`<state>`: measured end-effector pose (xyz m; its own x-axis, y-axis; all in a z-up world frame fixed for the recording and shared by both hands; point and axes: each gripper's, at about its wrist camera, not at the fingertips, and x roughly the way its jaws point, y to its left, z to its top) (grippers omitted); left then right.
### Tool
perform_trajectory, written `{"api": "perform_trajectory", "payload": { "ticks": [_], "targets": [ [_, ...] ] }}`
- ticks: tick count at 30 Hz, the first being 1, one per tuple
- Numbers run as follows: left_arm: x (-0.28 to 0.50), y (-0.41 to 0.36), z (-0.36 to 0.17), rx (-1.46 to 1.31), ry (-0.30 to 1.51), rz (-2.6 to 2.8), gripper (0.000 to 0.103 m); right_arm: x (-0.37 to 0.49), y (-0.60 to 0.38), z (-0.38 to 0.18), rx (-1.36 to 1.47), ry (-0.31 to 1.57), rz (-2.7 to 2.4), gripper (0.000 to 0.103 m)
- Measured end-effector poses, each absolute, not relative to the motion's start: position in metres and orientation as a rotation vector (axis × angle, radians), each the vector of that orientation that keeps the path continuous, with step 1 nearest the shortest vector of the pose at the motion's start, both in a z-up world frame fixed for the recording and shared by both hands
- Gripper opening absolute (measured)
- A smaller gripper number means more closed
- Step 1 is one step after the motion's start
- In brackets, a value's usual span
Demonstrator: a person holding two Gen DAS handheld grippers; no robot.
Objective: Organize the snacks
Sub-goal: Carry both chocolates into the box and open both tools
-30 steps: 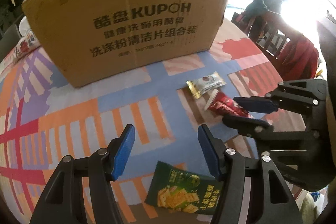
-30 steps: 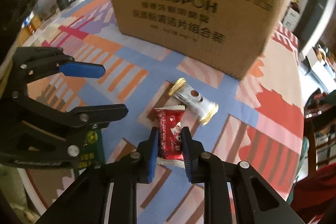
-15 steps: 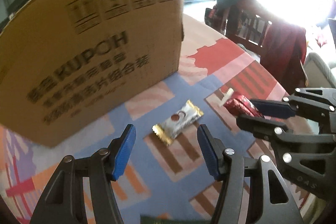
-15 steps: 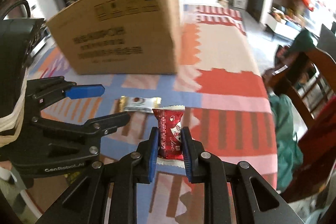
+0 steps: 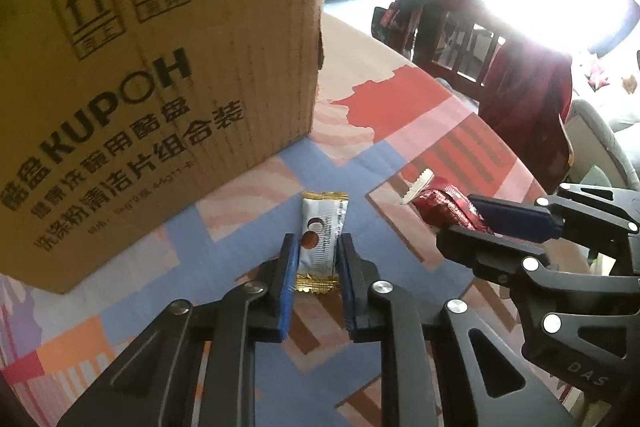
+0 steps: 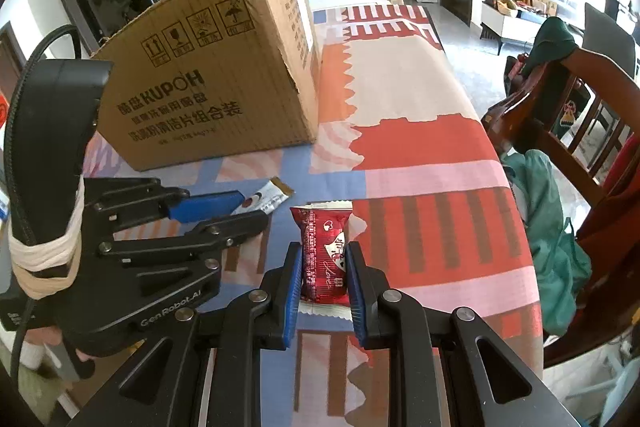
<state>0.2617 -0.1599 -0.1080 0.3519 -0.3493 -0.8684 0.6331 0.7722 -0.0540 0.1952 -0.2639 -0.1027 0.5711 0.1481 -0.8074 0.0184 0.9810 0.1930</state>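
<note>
2 grippers, left gripper pinching white snack; right gripper red snack

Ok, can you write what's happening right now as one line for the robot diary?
left gripper: shut on white snack | right gripper: shut on red snack | cardboard box: behind both, on table | step: both snacks gripped

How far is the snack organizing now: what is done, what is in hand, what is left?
Done: nothing visibly stored; the inside of the cardboard box is hidden. In hand: the left gripper is closed on the silver snack packet, the right gripper on the red snack packet. Left: putting both away, probably in the box.
</note>
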Motion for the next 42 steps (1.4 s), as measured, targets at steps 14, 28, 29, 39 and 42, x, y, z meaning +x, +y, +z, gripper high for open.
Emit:
{"api": "perform_trajectory", "payload": {
  "ticks": [14, 28, 29, 39, 42],
  "targets": [
    [0.230, -0.111, -0.063, 0.201, 0.922, -0.564, 0.019, 0.185, -0.251, -0.078, 0.166, 0.909, 0.101, 0.023],
    [0.219, -0.072, 0.005, 0.104, 0.759, -0.497, 0.019, 0.188, -0.227, -0.015, 0.090, 0.767, 0.141, 0.023],
    [0.220, -0.068, 0.013, 0.101, 0.747, -0.492, 0.019, 0.190, -0.225, -0.010, 0.084, 0.755, 0.145, 0.023],
    [0.235, -0.051, 0.063, 0.103, 0.685, -0.433, 0.019, 0.214, -0.212, 0.032, 0.050, 0.683, 0.186, 0.023],
    [0.241, -0.048, 0.073, 0.105, 0.660, -0.413, 0.019, 0.223, -0.209, 0.043, 0.031, 0.664, 0.196, 0.023]
  ]
}}
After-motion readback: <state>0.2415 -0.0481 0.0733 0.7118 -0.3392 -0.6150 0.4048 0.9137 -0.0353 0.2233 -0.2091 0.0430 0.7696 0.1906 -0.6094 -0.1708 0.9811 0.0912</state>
